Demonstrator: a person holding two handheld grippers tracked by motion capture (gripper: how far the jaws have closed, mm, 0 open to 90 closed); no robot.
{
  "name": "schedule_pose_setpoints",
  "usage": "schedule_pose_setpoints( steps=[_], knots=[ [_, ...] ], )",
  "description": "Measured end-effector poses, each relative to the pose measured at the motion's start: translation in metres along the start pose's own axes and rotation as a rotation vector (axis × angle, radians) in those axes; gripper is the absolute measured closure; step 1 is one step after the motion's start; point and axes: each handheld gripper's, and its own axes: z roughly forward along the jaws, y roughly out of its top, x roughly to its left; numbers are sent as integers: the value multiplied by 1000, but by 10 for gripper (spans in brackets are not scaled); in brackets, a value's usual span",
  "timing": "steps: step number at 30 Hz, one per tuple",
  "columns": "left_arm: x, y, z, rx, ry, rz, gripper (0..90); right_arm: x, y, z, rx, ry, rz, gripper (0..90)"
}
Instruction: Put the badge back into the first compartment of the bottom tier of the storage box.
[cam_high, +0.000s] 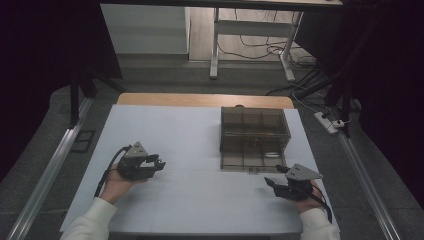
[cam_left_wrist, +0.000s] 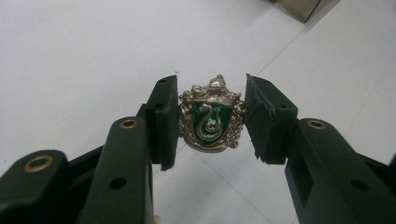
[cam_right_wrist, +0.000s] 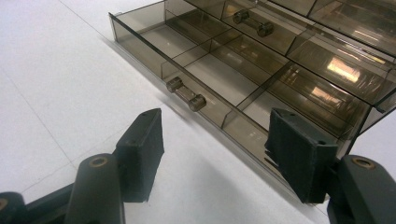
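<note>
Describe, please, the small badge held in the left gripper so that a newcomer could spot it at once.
On the white table, left of the smoky clear drawer box, find the left gripper. Between its black jaws sits a silver crest badge: shield-shaped, green enamel, with a coiled silver snake at its centre.

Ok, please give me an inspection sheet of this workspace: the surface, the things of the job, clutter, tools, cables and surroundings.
Surface: white sheet on a wooden table, bare around the things.
Job's things: green and silver crest badge; smoky transparent drawer box, its lower drawer pulled out, the compartments that show are empty.
Clutter: nothing seen.
Tools: left tool shut on the badge, held above the sheet; right tool open, nothing between its jaws, pointing at the drawer's handle.
Cables: one trails from each tool; more lie on the floor behind the table.
Surroundings: dim room, table legs and a power strip on the floor.
</note>
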Motion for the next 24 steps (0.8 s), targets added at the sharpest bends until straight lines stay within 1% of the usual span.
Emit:
schedule_pose_setpoints(
  steps=[4,7,15,22,24],
  knots=[
    [-3,4,2,-10,-6,-1,556,0,0,0,-6,1,0,361],
    [-6,6,3,-15,-12,2,556,1,0,0,1,-2,-7,361],
    [-9,12,12,-14,-29,1,556,1,0,1,5,0,-7,361],
    [-15,19,18,-16,-41,16,556,0,1,0,4,-9,-10,361],
    [-17,21,20,-16,-45,20,556,0,0,0,3,-5,-8,361]
  ],
)
